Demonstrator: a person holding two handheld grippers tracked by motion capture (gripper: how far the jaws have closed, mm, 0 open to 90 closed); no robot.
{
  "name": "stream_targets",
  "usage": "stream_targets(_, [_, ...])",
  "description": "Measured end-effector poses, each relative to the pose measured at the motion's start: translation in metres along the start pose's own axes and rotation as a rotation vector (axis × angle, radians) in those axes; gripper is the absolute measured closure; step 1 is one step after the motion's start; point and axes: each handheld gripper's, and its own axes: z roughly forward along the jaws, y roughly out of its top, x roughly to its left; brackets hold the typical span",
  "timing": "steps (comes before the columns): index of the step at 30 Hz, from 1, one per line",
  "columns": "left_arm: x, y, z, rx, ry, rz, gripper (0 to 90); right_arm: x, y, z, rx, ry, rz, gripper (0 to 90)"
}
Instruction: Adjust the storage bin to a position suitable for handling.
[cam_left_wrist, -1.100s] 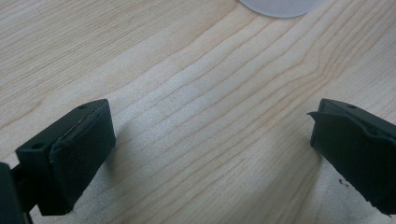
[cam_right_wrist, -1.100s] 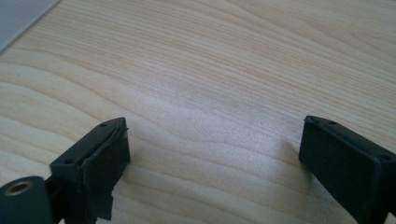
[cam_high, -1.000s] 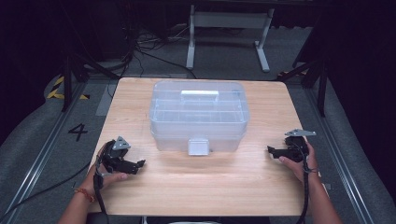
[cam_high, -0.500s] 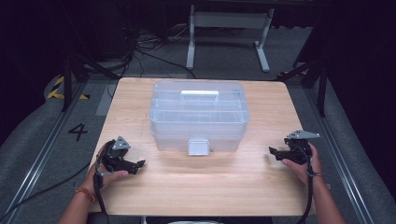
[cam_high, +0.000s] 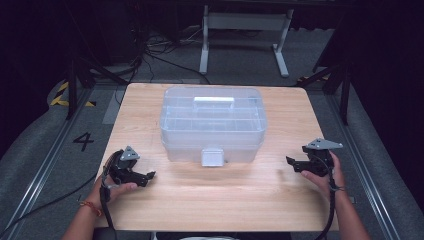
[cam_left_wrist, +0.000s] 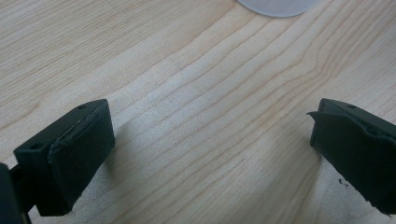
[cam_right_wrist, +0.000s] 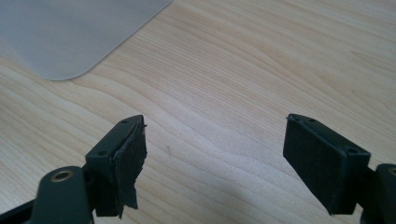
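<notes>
A clear plastic storage box (cam_high: 212, 125) with a white handle on its lid and a latch (cam_high: 212, 156) at the middle of its near side sits shut on the wooden table (cam_high: 220, 200), towards the far half. The change over the last second is small and all on the right: the right gripper (cam_high: 295, 164) now sits a little higher and further towards the table's right edge than it did a second ago, and its jaws have just been closing slightly, though they remain well apart with nothing but bare wood between them in the right gripper view, where a corner of the box (cam_right_wrist: 70, 32) shows at the top left. The left gripper (cam_high: 148, 176) has stayed where it was, near the front left of the table, its jaws spread wide over empty wood (cam_left_wrist: 201, 116). Both grippers point inward towards the box but are well apart from it, and neither touches the latch. This looks like the very start of the work: the hands are settling before a first reach, probably for the latch or lid, and nothing on the box has been undone.
</notes>
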Motion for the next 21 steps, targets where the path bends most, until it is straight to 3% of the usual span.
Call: stream_targets(21, [0.000, 0.000, 0.000, -0.001, 0.000, 0.000, 0.3, 0.018, 0.014, -0.009, -0.031, 0.034, -0.066, 22.7])
